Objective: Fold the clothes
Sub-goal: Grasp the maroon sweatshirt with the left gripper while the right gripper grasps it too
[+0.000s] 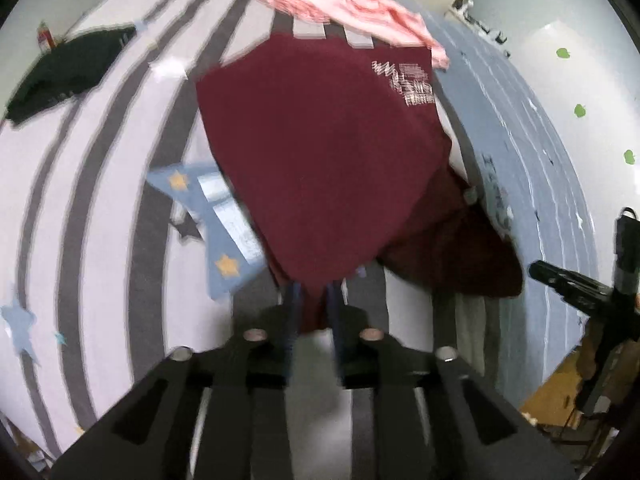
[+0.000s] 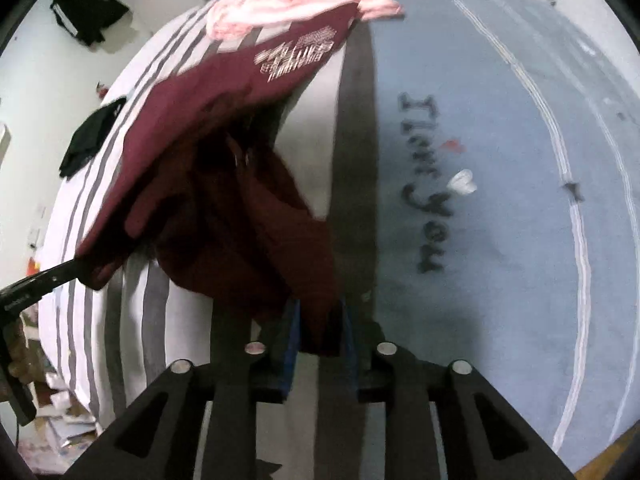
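Two claws hang over the bed [image 1: 100, 208], each with a fold of the maroon shirt [image 1: 320, 152] between narrowly parted jaws: left claw [image 1: 314, 312], right claw [image 2: 318, 332]. Whether the pads still press the cloth is unclear. Beyond the shirt lies a pink garment [image 1: 340, 4]; a black garment [image 1: 68, 72] lies left of it.

Motion smear throughout. Maroon shirt [image 1: 320, 160] hides my left claw [image 1: 314, 312] tips; its print unreadable. Right claw [image 2: 318, 332]: cloth between pads, contact uncertain. Black garment [image 1: 64, 76] at ten o'clock, indistinct.
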